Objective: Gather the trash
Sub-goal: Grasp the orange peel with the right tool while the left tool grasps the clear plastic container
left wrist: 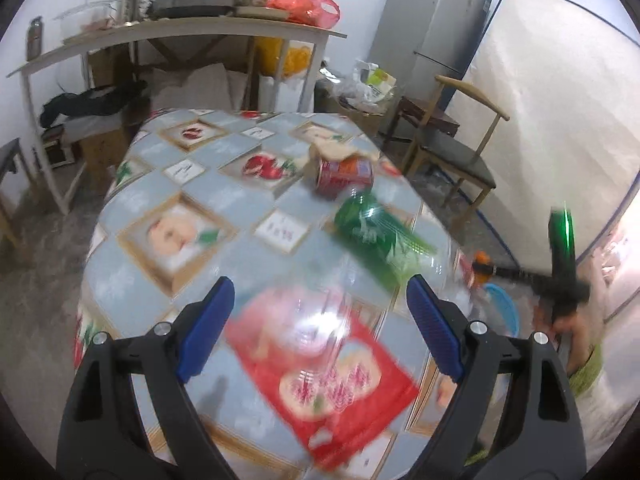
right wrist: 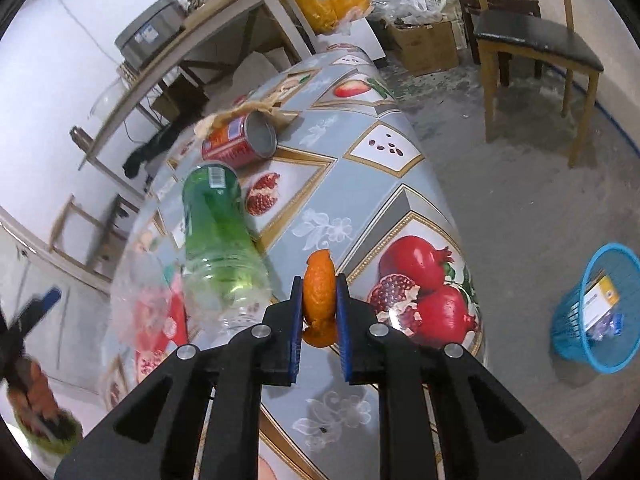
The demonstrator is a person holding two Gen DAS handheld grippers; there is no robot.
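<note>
Right hand-held gripper (right wrist: 319,312): you are pinching a curled piece of orange peel (right wrist: 318,280) between its blue pads (right wrist: 343,320), which are closing snugly on both sides of it.
Left hand-held gripper (left wrist: 320,312): you are holding it wide open with nothing between its blue pads (left wrist: 208,328), just above a red printed snack wrapper (left wrist: 328,360) that is blurring in the view.
Bench (right wrist: 400,208): it is wearing a grey-blue oilcloth printed with pomegranates and other fruit.
Green clear plastic bottle (right wrist: 218,232): it is lying on its side on the bench, just left of the peel in the right wrist view.
Red metal can (right wrist: 240,140): it is lying on its side beyond the bottle, its open end facing the camera, with a crumpled beige scrap (right wrist: 236,114) touching it behind.
Blue mesh plastic waste basket (right wrist: 596,308): it is standing on the concrete floor (right wrist: 520,200), well apart from the bench on your right, with a carton inside.
Wooden chair with a dark seat (right wrist: 536,40): it is standing on the floor beyond the basket.
</note>
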